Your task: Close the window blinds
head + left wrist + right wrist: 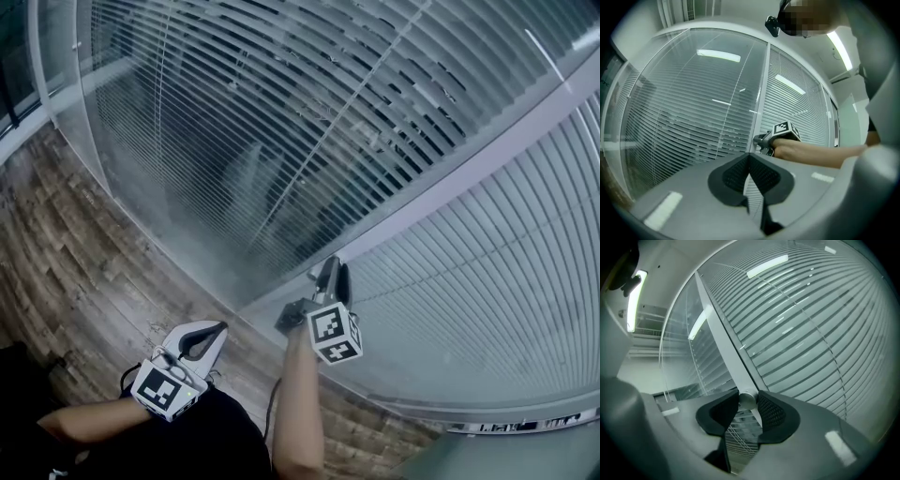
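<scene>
The left claw (221, 326) hangs low near the person's body, clenched on nothing. The right claw (330, 270) grasps a round silver knob (746, 401) on the window frame (450, 183) between two panes of blinds (309, 122).

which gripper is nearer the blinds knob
Right. The right gripper has its jaws on the knob; the left gripper hangs back from it, shut and empty.

Wood-plank floor (75, 272) meets glass wall's pale base frame (155, 246).
</scene>
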A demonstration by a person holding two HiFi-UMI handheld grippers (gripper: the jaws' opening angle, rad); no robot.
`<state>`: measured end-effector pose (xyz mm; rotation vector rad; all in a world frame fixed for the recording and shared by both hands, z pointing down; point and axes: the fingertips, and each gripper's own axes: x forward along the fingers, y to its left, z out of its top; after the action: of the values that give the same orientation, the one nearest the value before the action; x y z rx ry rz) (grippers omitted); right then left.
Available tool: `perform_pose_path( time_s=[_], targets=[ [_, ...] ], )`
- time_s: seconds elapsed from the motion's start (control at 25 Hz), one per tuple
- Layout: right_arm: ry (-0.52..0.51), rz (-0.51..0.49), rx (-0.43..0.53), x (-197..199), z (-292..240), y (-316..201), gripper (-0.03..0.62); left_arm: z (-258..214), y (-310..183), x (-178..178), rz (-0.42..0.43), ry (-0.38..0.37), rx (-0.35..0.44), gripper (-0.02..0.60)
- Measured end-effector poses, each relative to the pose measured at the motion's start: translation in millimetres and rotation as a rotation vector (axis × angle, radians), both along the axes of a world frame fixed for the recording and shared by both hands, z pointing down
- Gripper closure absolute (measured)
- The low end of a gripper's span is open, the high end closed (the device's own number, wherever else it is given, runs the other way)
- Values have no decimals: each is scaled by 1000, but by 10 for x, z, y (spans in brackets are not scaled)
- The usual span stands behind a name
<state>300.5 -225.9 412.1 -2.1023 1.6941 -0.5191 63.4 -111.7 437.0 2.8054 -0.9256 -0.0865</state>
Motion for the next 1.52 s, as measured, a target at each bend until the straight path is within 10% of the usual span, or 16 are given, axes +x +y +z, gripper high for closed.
perform_pose_path(
  time_s=[0.16,0.4,0.92,1.52],
  targets=[
    [180,-34,-70,-53,-22,10,457,29,9,-39,0,-4,-11,580],
    [825,-56,-262,-229,-151,52,442,35,4,-56,6,4,-14,580],
    [1266,-68,-486,-219,78,-43,464,43,57,-68,0,9,-26,580],
    [509,-50,-181,-62,8,29,505,27,85,-132,-21,6,-24,580]
  ],
)
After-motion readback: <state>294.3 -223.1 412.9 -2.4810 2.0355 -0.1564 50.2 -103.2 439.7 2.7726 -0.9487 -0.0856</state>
